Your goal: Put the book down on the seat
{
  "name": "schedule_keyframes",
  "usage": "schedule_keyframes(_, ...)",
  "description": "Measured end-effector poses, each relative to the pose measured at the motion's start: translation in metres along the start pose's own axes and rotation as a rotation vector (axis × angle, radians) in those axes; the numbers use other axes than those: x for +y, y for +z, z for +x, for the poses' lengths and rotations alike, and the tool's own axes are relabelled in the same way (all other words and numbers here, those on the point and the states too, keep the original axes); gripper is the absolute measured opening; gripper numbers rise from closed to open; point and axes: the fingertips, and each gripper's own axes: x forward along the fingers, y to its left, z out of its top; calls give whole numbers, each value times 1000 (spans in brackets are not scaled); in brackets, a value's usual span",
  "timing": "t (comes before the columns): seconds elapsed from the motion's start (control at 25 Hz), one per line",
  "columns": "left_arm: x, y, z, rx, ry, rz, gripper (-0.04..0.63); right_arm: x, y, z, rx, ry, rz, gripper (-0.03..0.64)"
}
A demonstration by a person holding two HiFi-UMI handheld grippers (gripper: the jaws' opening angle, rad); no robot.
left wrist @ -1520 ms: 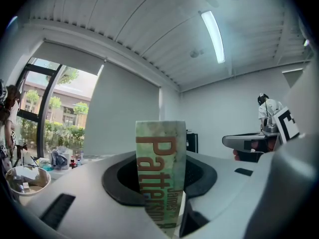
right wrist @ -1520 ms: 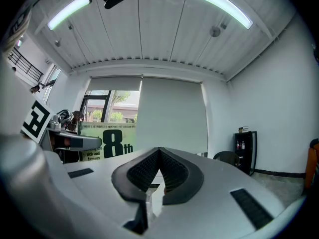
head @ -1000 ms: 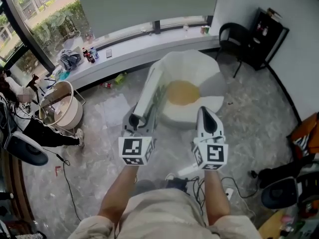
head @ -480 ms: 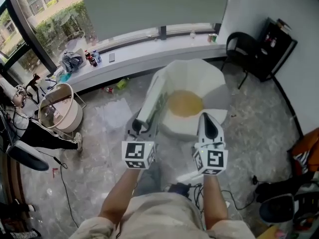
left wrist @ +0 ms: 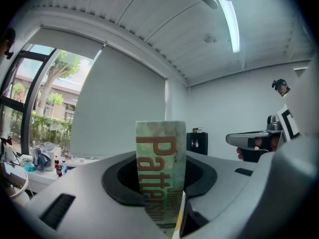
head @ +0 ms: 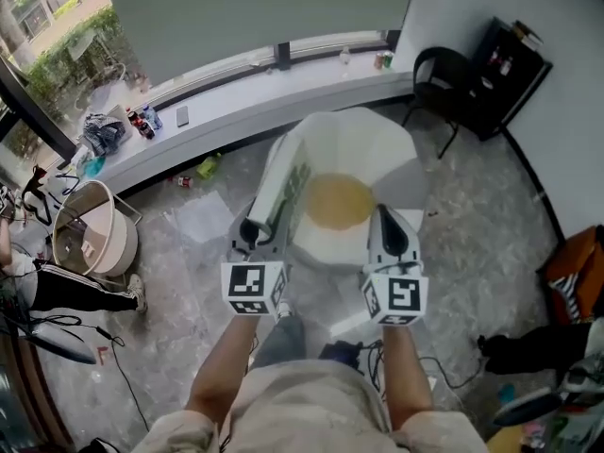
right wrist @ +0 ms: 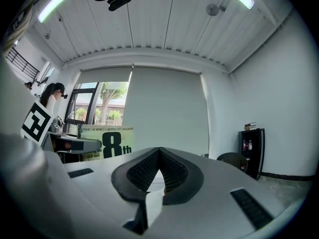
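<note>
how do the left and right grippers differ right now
The left gripper is shut on the book; the right gripper holds nothing. The left gripper's fingers are kept apart by the book; the right gripper's fingers meet tip to tip. Both point ahead toward the white seat, side by side.

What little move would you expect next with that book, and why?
Probably swing the left gripper rightward over the yellow cushion, then lower: it clamps the book on edge at the white seat's left edge, not yet on the cushion. The right gripper is shut and empty.
</note>
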Motion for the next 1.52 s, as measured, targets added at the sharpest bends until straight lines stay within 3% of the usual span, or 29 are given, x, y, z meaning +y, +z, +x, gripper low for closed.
schedule_keyframes(0.4,66,4,88,13,-75,-22,164,15,7,101,26,-56,-21,-2)
schedule_keyframes(0.72,85,8,127,14,-115,-19,164,8,10,140,15,-100,-32,-2)
schedule_keyframes(1.16,68,10,173,11,-107,-13,164,-37,10,170,-4,-101,-27,-2)
schedule_keyframes(1.52,31,13,233,16,-80,16,164,-103,0,201,-1,-68,-12,-2)
